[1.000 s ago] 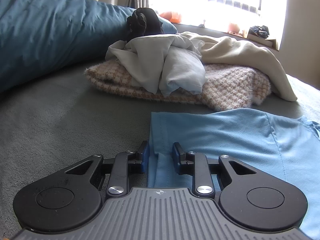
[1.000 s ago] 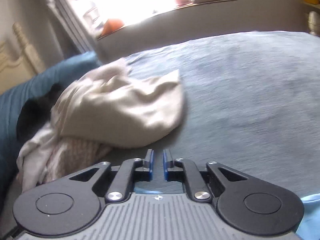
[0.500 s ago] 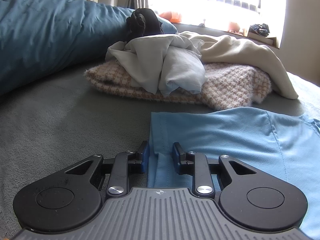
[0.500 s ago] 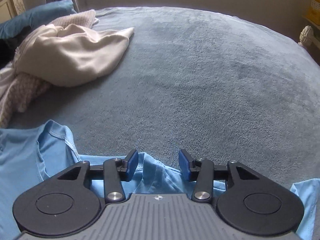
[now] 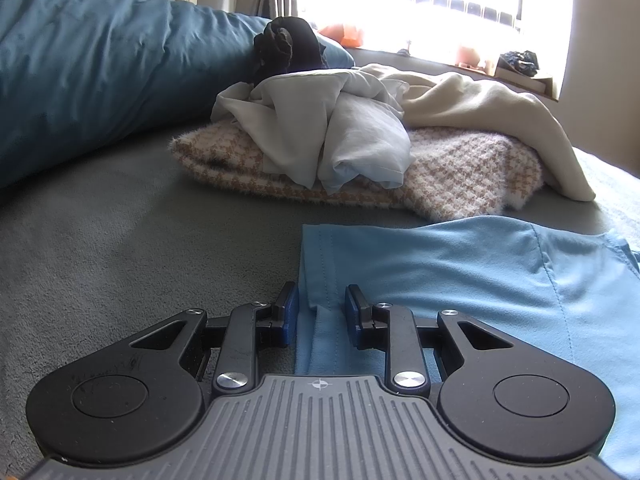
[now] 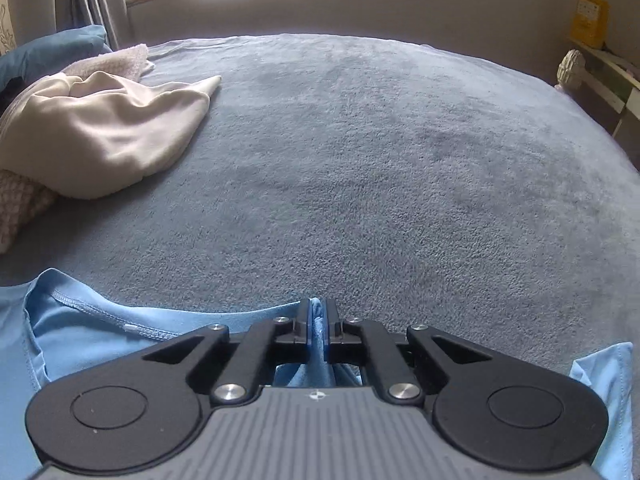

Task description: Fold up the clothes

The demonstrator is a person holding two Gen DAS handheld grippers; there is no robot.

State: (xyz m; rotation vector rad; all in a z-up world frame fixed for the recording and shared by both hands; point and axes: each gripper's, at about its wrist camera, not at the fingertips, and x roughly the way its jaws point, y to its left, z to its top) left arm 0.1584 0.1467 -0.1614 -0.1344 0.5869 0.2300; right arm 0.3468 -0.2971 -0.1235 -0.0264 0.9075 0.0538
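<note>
A light blue shirt [image 5: 440, 280] lies flat on the grey bed cover [image 5: 120, 260]. My left gripper [image 5: 322, 308] sits low at the shirt's left hem edge. Its jaws stand a little apart, with a strip of the hem lying between them and no visible pinch. In the right wrist view the same blue shirt [image 6: 100, 332] shows its stitched neckline at the lower left. My right gripper [image 6: 318, 320] is shut on a small raised fold of the shirt's far edge, with blue cloth squeezed between the pads.
A heap of clothes lies beyond the shirt: a houndstooth knit [image 5: 460, 176], a pale grey garment [image 5: 320, 132], a cream one [image 5: 480, 108] [image 6: 100, 132] and a black one [image 5: 288, 44]. A teal duvet [image 5: 80, 60] bulks on the left. Grey bed cover [image 6: 360, 160] stretches ahead of the right gripper.
The right gripper swung down from the clothes heap onto the shirt's edge, opened wide over it, then shut on a fold. The left gripper and its view stayed the same.
</note>
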